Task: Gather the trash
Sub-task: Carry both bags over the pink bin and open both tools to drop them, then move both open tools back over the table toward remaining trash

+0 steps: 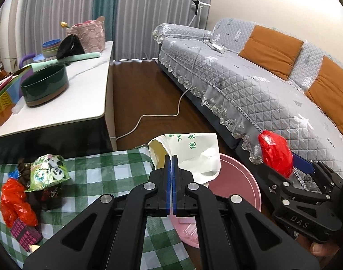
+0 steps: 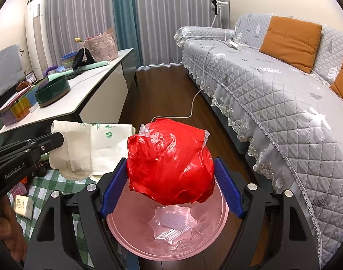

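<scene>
Left gripper [image 1: 171, 157] is pinching a white printed bag [image 1: 194, 150] tight; right gripper [image 2: 171, 175] is squeezing a crumpled red plastic bag [image 2: 169, 162] over the pink bin [image 2: 135, 236].

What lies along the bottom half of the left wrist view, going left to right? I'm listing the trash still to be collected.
Orange plastic bag → panda-print wrapper → white paper bag pinched in the left gripper → pink bin → red plastic ball in the right gripper.
</scene>
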